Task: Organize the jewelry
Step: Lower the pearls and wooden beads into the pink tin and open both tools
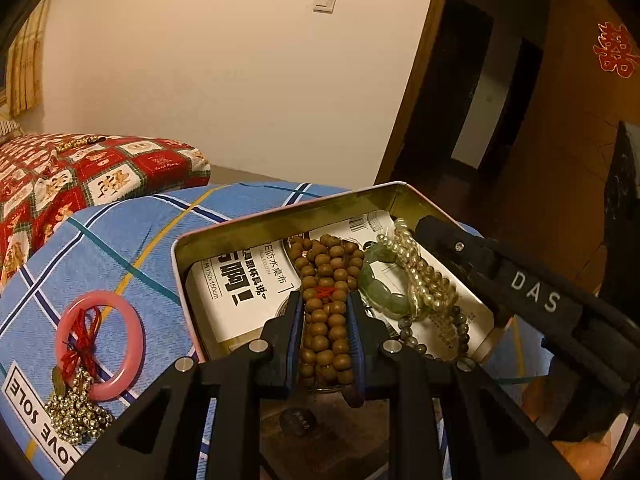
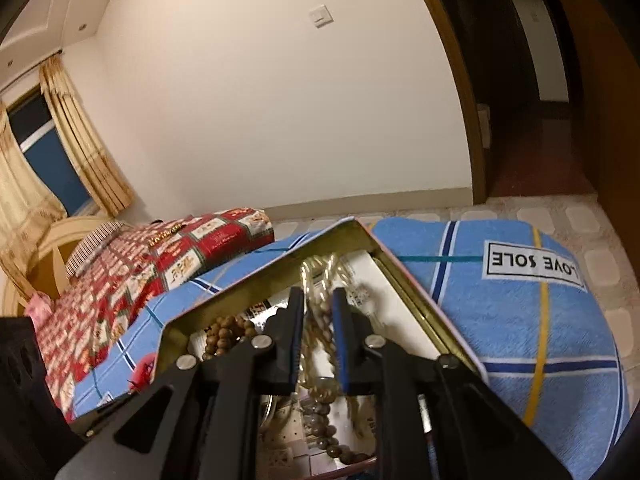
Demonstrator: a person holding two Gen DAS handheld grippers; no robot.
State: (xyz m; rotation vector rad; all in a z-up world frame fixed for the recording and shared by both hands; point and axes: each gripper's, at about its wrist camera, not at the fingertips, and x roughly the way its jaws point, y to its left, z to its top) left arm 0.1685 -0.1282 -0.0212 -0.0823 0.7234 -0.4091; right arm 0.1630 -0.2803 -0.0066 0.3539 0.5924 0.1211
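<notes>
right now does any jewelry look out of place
Yes: a pink bangle with red string and a gold bead chain lie on the blue cloth, outside the tin holding the other beads.

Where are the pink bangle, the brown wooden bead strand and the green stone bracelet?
Pink ring-shaped bangle (image 1: 134, 326): left wrist view, right side of its rim.
Brown wooden bead strand (image 1: 325, 268): left wrist view, beads just beyond the jaws.
Green stone bracelet (image 1: 380, 290): left wrist view, its near curved segment.

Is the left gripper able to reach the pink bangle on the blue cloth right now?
Probably not yet: the left gripper is shut on the brown bead string inside the tin. The pink bangle lies unobstructed outside.
</notes>
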